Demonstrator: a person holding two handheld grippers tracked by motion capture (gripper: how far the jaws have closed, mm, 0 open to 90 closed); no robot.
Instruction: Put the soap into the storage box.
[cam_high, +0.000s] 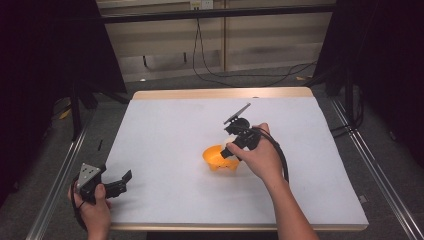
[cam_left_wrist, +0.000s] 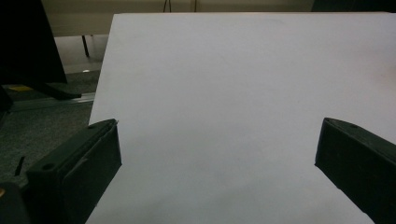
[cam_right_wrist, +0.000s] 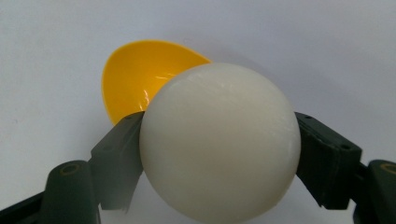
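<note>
An orange bowl (cam_high: 218, 160) sits a little right of the middle of the white table (cam_high: 170, 125). My right gripper (cam_high: 228, 152) tilts down over the bowl's near rim, held from the right by a hand. In the right gripper view this gripper (cam_right_wrist: 219, 120) is shut on a smooth white ball (cam_right_wrist: 219, 144), and the bowl (cam_right_wrist: 137, 77) lies just beyond and left of the ball, empty inside. My left gripper (cam_high: 122, 183) rests at the table's front left corner, open. Its jaws stand wide apart in the left gripper view (cam_left_wrist: 217, 140) with only bare table between them.
A wooden strip (cam_high: 220, 93) edges the far side of the table. Metal rails (cam_high: 55, 185) run along both sides on the floor. Cables (cam_high: 240, 75) lie on the floor behind the table, and dark curtains (cam_high: 50, 45) hang left and right.
</note>
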